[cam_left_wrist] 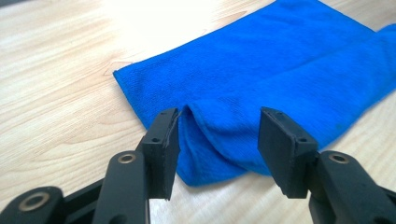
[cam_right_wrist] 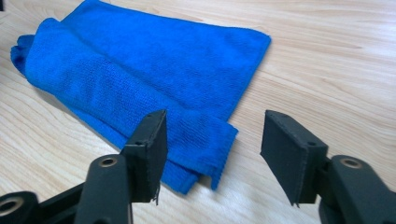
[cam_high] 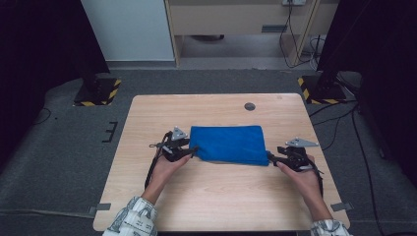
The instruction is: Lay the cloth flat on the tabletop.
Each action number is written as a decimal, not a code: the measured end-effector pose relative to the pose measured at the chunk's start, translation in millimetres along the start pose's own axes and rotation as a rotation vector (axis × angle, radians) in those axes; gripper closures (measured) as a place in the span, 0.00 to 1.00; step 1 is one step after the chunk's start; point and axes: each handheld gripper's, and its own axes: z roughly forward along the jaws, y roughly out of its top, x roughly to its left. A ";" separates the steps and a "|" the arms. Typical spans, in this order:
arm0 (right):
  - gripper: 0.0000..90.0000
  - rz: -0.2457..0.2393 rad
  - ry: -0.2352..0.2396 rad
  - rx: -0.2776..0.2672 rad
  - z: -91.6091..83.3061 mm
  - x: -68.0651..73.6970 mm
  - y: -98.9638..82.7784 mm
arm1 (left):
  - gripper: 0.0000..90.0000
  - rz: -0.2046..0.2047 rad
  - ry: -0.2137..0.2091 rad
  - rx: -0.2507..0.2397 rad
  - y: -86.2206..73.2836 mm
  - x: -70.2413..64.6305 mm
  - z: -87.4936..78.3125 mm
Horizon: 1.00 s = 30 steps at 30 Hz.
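A folded blue cloth [cam_high: 227,144] lies flat in the middle of the wooden table [cam_high: 211,196]. My left gripper [cam_high: 193,151] rests at the cloth's near left corner, held by a hand. In the left gripper view the cloth [cam_left_wrist: 261,70] has a raised fold between the spread jaws of that gripper [cam_left_wrist: 219,140], and the pads do not press on it. My right gripper [cam_high: 272,158] sits at the near right corner. In the right gripper view the cloth's corner [cam_right_wrist: 205,140] lies between the parted jaws of that gripper [cam_right_wrist: 212,144], loose on the table.
A small round dark grommet [cam_high: 250,106] sits in the tabletop behind the cloth. Two black stands with yellow-and-black striped bases [cam_high: 98,91] [cam_high: 319,88] flank the table's far corners. Cables trail on the grey floor at the right.
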 end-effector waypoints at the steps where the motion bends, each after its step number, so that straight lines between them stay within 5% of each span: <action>1: 0.50 -0.006 -0.002 -0.002 -3.4 -0.5 -1.1 | 0.52 0.003 0.000 -0.006 -1.1 -1.3 -1.9; 6: 0.66 -0.010 -0.003 0.025 -3.9 -4.8 -11.5 | 0.50 0.000 0.029 -0.005 -15.1 -5.8 -6.0; 9: 0.68 0.006 -0.013 0.059 4.4 -7.6 -17.2 | 0.53 -0.034 0.036 -0.008 -20.5 -5.9 -2.4; 12: 0.67 0.008 -0.001 0.055 11.2 -5.4 -16.6 | 0.51 -0.022 0.047 -0.018 -19.6 -8.0 -1.0; 16: 0.67 0.022 0.005 0.073 21.5 -1.3 -15.5 | 0.49 -0.021 0.044 -0.016 -20.0 -8.6 0.4; 22: 0.88 0.015 0.030 0.115 26.7 2.2 -15.7 | 0.48 -0.018 0.036 -0.021 -20.4 -10.1 1.5; 30: 0.96 -0.014 0.050 0.092 23.0 6.4 -13.9 | 0.54 0.012 0.008 -0.026 -18.5 -18.3 2.7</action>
